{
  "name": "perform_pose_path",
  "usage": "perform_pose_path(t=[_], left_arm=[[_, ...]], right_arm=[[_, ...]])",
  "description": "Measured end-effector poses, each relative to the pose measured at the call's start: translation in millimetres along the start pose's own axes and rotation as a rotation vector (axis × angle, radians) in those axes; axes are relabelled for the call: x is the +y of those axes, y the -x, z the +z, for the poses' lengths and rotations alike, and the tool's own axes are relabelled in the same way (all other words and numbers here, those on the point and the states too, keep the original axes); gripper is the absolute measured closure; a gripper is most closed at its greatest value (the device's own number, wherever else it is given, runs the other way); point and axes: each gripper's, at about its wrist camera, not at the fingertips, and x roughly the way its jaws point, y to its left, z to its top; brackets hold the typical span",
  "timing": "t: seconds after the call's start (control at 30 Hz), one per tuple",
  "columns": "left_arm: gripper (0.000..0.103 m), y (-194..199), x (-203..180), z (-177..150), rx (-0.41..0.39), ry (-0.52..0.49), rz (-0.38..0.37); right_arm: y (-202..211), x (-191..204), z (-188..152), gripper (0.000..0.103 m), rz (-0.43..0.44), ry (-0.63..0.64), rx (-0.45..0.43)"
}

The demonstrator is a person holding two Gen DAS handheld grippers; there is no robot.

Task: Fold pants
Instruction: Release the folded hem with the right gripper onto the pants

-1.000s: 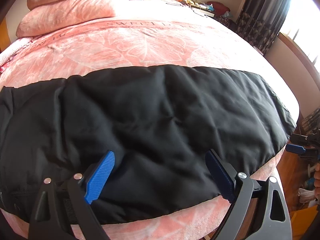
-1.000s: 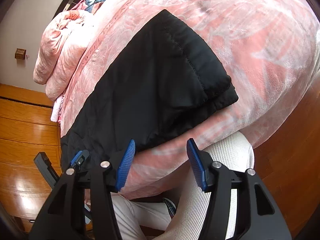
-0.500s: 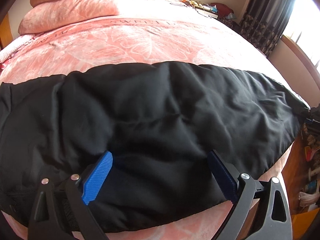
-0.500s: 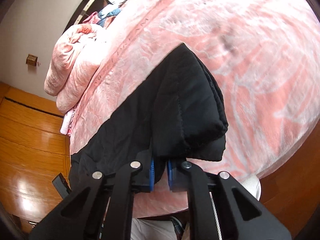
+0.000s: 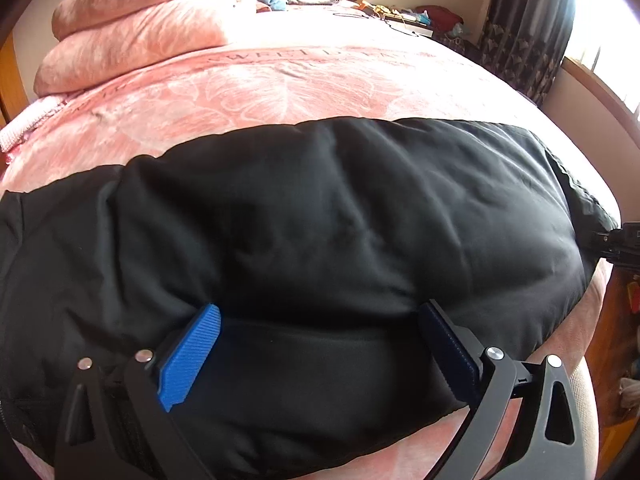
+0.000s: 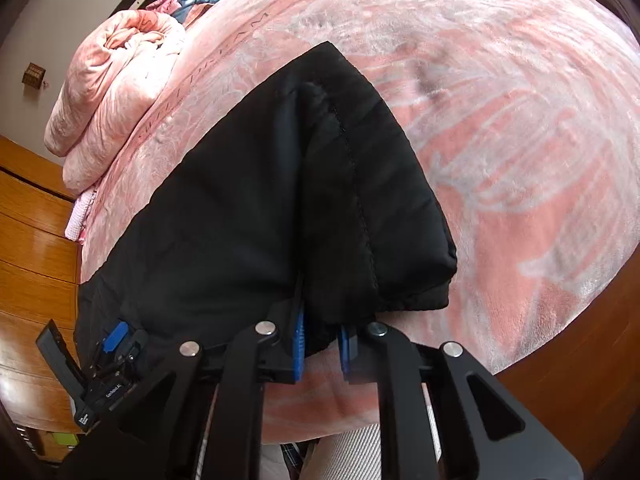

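Observation:
Black padded pants point(image 5: 320, 220) lie across the near side of a pink bed. My left gripper point(image 5: 318, 312) rests on them near their front edge. Its jaws stand wide and are still opening, with a bulge of fabric between the blue pads point(image 5: 192, 356) but not pinched. In the right wrist view the leg end of the pants point(image 6: 360, 200) is raised off the blanket. My right gripper point(image 6: 322, 328) is shut on its hem, the jaws easing open a little with fabric still between the pads. The left gripper point(image 6: 116, 336) shows at the pants' far end.
The pink blanket point(image 5: 280, 92) covers the whole bed. A folded pink quilt point(image 5: 140, 32) sits at the head with loose clothes behind it. Dark curtains point(image 5: 520, 20) hang on the right. Wooden panelling point(image 6: 32, 240) stands beside the bed. A person's white-clad leg point(image 6: 352, 452) is below the right gripper.
The right gripper went from open beside the bed edge to shut on the pants' hem, which now stands lifted. The left gripper pushed slightly further onto the pants and widened.

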Motion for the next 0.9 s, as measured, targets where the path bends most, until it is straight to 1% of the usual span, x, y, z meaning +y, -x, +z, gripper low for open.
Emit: perform_pose_path(t=[0.03, 0.13, 0.27, 0.4, 0.47, 0.53, 0.6, 0.67, 0.73, 0.77, 0.83, 0.9], left_arm=[[0.004, 2.7, 3.1, 0.0, 0.001, 0.015, -0.015], [0.004, 16.9, 14.1, 0.0, -0.006, 0.06, -0.051], [0.004, 40.5, 30.5, -2.0, -0.047, 0.071, -0.008], [0.004, 45.0, 40.4, -3.4, -0.038, 0.081, -0.005], [0.004, 42.2, 39.1, -3.6, -0.033, 0.089, -0.022], [0.004, 37.0, 34.1, -3.0, -0.02, 0.102, -0.046], [0.004, 32.3, 26.3, -3.0, -0.011, 0.104, -0.055], [0.004, 28.2, 19.0, -2.9, -0.011, 0.096, -0.028], [0.004, 22.3, 15.7, -4.2, 0.003, 0.09, -0.005], [0.004, 17.8, 15.9, -6.2, 0.017, 0.092, 0.004], [0.003, 8.3, 18.5, -11.0, 0.025, 0.094, -0.001], [0.004, 4.8, 19.9, -11.3, 0.029, 0.093, -0.004]], right_arm=[[2.4, 3.4, -1.4, 0.086, -0.011, 0.007, -0.006], [18.6, 12.1, -3.5, 0.074, -0.042, 0.042, -0.03], [41.8, 16.3, -17.0, 0.063, -0.102, 0.05, -0.064], [63.3, 29.3, -26.4, 0.062, -0.106, 0.073, -0.121], [64.7, 42.3, -28.2, 0.062, -0.071, 0.105, -0.118], [56.2, 60.9, -30.3, 0.062, -0.063, 0.15, -0.103], [39.6, 85.0, -35.2, 0.062, -0.067, 0.224, -0.072], [23.3, 107.8, -42.1, 0.064, -0.067, 0.302, -0.053], [5.7, 122.3, -46.2, 0.064, -0.101, 0.354, -0.038], [-4.5, 126.0, -47.5, 0.063, -0.124, 0.373, -0.026], [-27.7, 120.6, -48.6, 0.062, -0.161, 0.374, 0.04], [-40.0, 112.8, -48.1, 0.062, -0.15, 0.354, 0.067]])
